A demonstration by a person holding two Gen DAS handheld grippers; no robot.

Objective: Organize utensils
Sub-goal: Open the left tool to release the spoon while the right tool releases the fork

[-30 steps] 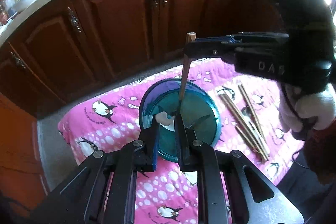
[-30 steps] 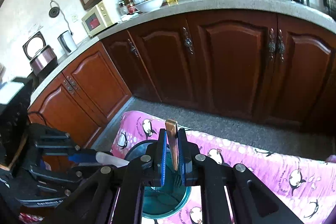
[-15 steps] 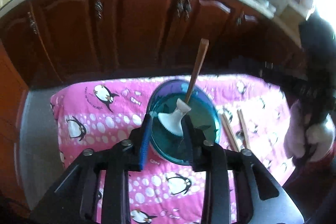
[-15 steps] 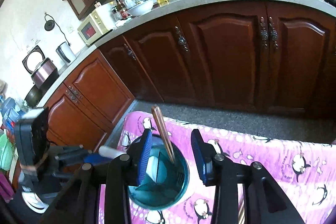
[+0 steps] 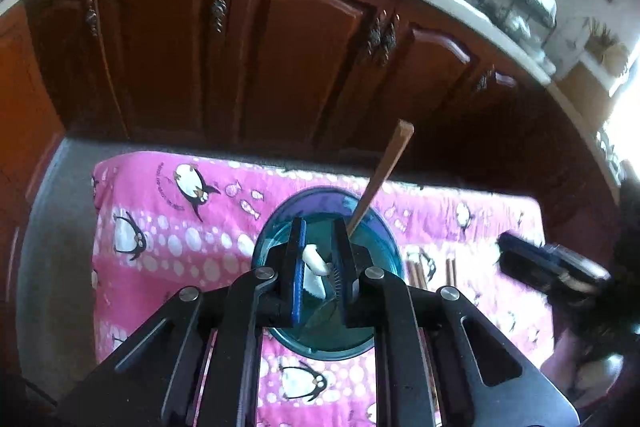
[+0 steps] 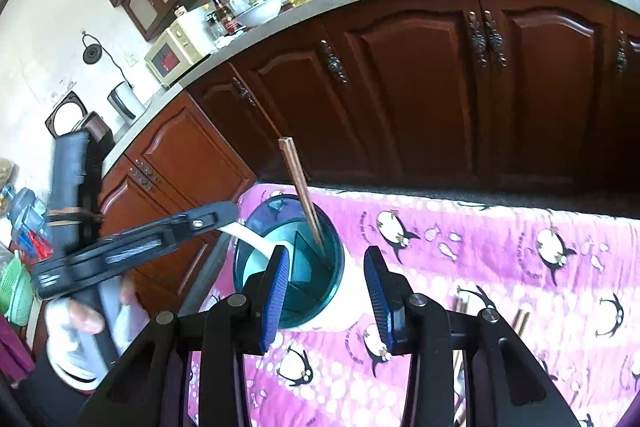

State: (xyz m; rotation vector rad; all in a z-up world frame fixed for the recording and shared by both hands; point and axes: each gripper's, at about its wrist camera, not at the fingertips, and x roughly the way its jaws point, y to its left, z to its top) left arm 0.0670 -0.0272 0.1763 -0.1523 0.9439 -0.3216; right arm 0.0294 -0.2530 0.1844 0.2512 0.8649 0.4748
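On the pink penguin cloth [image 6: 500,259] covering the table, a round teal cup [image 6: 332,279] is standing near the cloth's far left corner, and everything else is lying or hanging around it. Inside the cup a brown chopstick [image 6: 298,183] is leaning, its square top sticking out well above the rim and tilting away toward the dark wooden cabinets [image 6: 420,75] behind.

The left gripper [image 5: 320,263] is hanging right over the cup's mouth, its jaws having just been closing; they are now pinching the handle of a white spoon [image 5: 314,267]. In the right wrist view the same spoon [image 6: 250,237] is reaching from the tip of that gripper [image 6: 224,215] down across the cup's left rim, so its bowl end is sitting inside the cup while the handle is held. A hand in a white glove [image 6: 76,343] is gripping the tool's handle, to the left of the cup.

The right gripper [image 6: 328,291] is hovering just to the right of the cup, toward the camera, with its blue pads [image 6: 276,287] standing apart and nothing between them; the left pad is overlapping the cup's near rim in the picture, though touch cannot be told. From the left wrist view that gripper [image 5: 504,251] is showing blurred, well to the right of the cup.

More chopsticks [image 5: 416,271] are lying flat on the cloth just to the right of the cup, partly hidden by the grippers' frames
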